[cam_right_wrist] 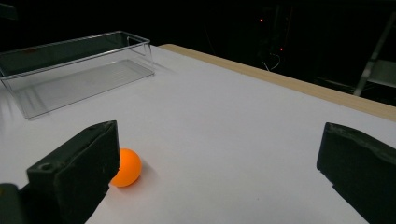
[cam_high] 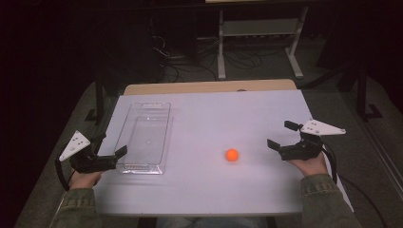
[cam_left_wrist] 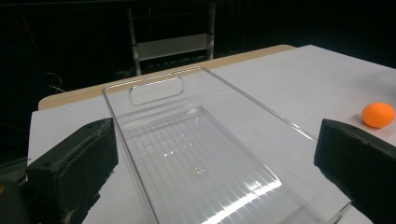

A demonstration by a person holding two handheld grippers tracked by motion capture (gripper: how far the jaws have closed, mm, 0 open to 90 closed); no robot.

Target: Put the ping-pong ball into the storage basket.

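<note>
While both grippers (cam_high: 110, 145) (cam_high: 281, 135) gape empty, clear tray (cam_high: 144, 137) long axis runs away from person; ball (cam_high: 232, 155) beside.

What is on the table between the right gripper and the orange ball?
Nothing: in the high view, only bare white table lies between the open right gripper and the orange ball.

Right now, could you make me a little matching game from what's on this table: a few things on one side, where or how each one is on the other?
Things:
1. small orange ball
2. clear plastic rectangular tray
3. left gripper
4. right gripper

Descriptions:
A. empty, on the table's left half
B. open, at the tray's near end
C. open, to the ball's right
D. lying loose on the white tabletop

Pairs: 1-D, 2-A, 3-B, 4-C
</note>
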